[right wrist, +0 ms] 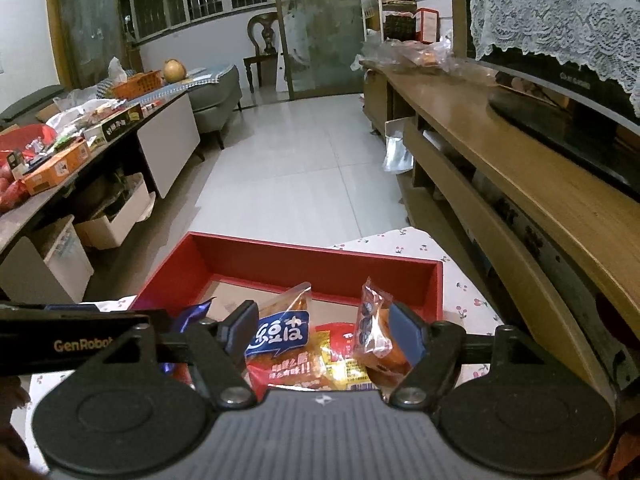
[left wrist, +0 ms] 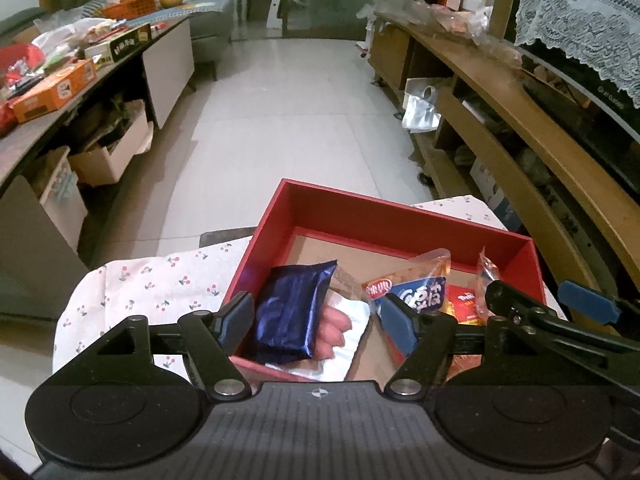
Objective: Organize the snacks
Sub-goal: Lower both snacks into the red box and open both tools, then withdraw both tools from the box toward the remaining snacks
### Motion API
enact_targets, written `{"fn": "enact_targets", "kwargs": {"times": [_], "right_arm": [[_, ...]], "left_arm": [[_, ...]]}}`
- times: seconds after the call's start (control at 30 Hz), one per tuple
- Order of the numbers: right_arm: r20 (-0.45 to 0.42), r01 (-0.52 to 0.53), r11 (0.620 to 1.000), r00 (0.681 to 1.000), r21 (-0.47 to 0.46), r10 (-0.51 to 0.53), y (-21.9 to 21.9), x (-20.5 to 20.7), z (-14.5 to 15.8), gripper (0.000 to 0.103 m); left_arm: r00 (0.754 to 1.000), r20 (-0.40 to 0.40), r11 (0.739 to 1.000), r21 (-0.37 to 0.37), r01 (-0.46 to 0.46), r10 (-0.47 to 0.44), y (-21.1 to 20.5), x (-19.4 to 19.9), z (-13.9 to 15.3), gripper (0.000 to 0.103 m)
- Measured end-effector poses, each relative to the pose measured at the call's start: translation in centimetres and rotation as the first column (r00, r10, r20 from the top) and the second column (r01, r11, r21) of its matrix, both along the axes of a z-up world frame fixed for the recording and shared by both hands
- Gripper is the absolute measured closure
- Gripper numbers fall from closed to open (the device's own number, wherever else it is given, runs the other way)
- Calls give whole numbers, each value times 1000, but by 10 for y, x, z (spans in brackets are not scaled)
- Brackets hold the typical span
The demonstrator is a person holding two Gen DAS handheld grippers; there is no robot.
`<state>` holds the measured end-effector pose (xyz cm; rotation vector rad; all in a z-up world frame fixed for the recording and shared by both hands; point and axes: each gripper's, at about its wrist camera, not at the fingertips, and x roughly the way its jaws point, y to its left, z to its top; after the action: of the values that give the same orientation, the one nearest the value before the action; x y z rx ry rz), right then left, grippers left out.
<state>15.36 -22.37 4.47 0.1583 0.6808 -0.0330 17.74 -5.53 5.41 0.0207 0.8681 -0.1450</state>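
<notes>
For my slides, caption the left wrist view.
Open left gripper above a red box holding a blue packet.

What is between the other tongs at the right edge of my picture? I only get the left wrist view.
Observer: In the right wrist view, the right tongs frame a clear packet with an orange cake inside, in the red box.
Operator: Are they squeezing it?
Observer: No, their jaws stand open, and a blue-labelled packet sits between them too.
Operator: Is there any name on my own tongs?
Observer: Yes. Seen from the side, the left tongs carry the lettering "GenRobot".
</notes>
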Motion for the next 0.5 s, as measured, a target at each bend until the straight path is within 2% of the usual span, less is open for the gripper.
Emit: {"fn": "enact_targets", "kwargs": {"times": [0.3, 0.5], "right_arm": [[-3, -50, 999, 999, 13, 50, 10, -29, 6, 25], [-36, -130, 991, 991, -8, 130, 32, -47, 0, 24]], "left_arm": [[1000, -7, 1000, -9, 9, -9, 17, -26, 3, 22], [1000, -22, 1000, 4, -10, 10, 38, -40, 0, 19]]}}
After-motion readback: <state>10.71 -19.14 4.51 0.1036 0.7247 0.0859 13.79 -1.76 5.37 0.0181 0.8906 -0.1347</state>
